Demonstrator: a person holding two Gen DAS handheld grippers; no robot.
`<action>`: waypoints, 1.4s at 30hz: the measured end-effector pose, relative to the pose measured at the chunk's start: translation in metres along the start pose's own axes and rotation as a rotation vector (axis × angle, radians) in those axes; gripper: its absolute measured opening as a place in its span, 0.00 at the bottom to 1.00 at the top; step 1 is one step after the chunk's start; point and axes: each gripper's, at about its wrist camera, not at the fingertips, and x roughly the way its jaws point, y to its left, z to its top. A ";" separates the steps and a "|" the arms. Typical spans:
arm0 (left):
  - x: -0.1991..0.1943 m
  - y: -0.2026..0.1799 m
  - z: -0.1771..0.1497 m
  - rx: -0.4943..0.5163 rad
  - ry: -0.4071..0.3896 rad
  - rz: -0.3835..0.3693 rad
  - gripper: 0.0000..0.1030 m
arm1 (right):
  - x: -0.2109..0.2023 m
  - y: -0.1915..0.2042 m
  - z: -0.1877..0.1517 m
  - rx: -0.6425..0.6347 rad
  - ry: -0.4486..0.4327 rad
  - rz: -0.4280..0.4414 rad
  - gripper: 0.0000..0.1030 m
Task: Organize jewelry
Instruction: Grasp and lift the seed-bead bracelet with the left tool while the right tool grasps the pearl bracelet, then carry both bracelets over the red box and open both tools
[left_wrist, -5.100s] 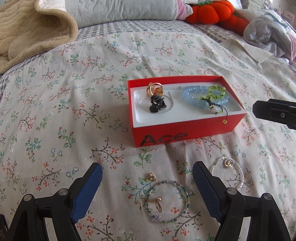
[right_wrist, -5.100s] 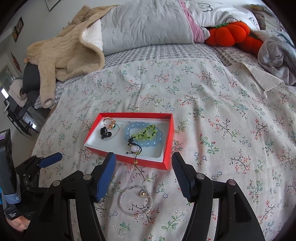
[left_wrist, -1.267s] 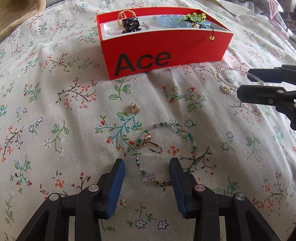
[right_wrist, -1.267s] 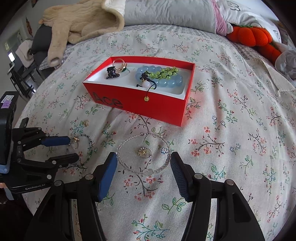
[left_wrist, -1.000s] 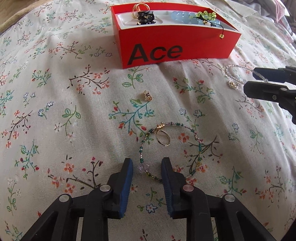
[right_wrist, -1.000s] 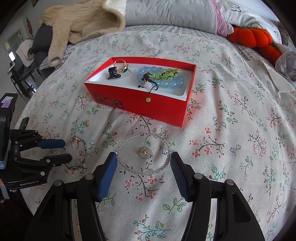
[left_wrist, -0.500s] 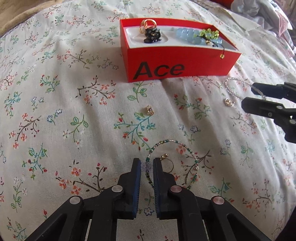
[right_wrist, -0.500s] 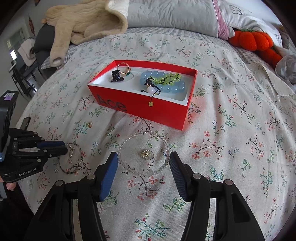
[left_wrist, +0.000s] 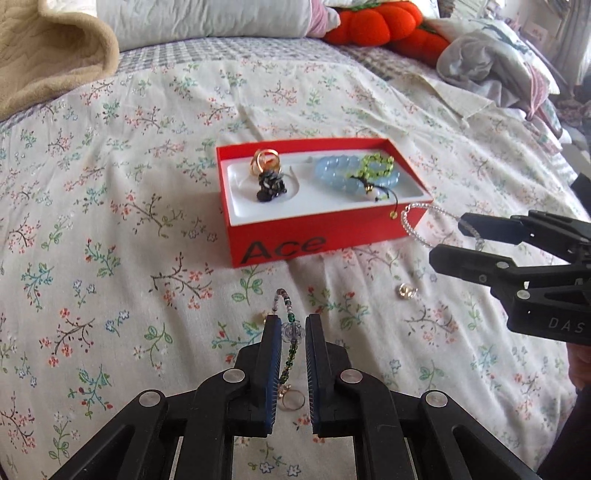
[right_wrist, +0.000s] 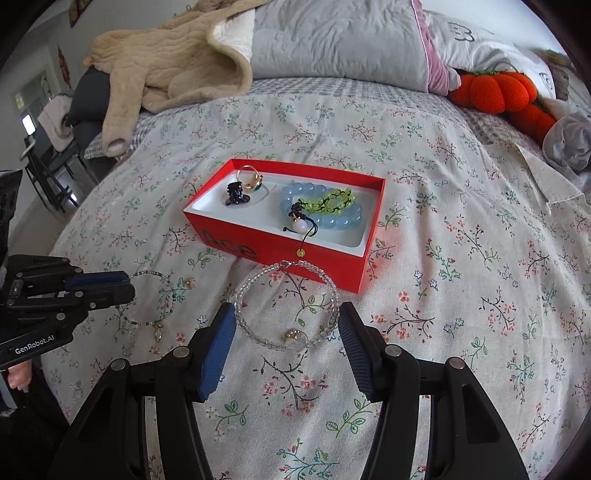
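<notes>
A red box (left_wrist: 332, 236) (right_wrist: 236, 251) with a white tray lies on the floral bedspread. It holds rings, a blue bead bracelet (left_wrist: 340, 173) and a green bead bracelet (right_wrist: 332, 201). My left gripper (left_wrist: 293, 332) is shut on a thin green beaded bracelet (left_wrist: 290, 343) and holds it lifted off the bed; it also shows in the right wrist view (right_wrist: 162, 295). My right gripper (right_wrist: 286, 325) holds a clear bead bracelet (right_wrist: 288, 306) across its wide-spread fingers, lifted near the box's right end (left_wrist: 417, 229).
A small gold earring (left_wrist: 405, 291) lies on the bed right of centre, and another (right_wrist: 190, 283) near the left gripper. A beige blanket (right_wrist: 166, 66), grey pillow (right_wrist: 340, 40), orange pumpkin plush (right_wrist: 498, 92) and rumpled clothes (left_wrist: 487, 62) lie at the back.
My left gripper closed on the green beaded bracelet and lifted it. The clear bracelet rose off the bed with my right gripper, leaving the gold earring on the bedspread.
</notes>
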 end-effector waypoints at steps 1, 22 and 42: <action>-0.002 -0.001 0.003 -0.001 -0.013 -0.004 0.08 | -0.002 0.000 0.002 0.003 -0.008 -0.001 0.58; 0.018 0.001 0.070 -0.106 -0.167 -0.124 0.08 | -0.001 -0.023 0.046 0.082 -0.093 -0.026 0.58; 0.069 0.033 0.079 -0.229 -0.116 0.022 0.09 | 0.031 -0.031 0.058 0.082 -0.053 -0.034 0.58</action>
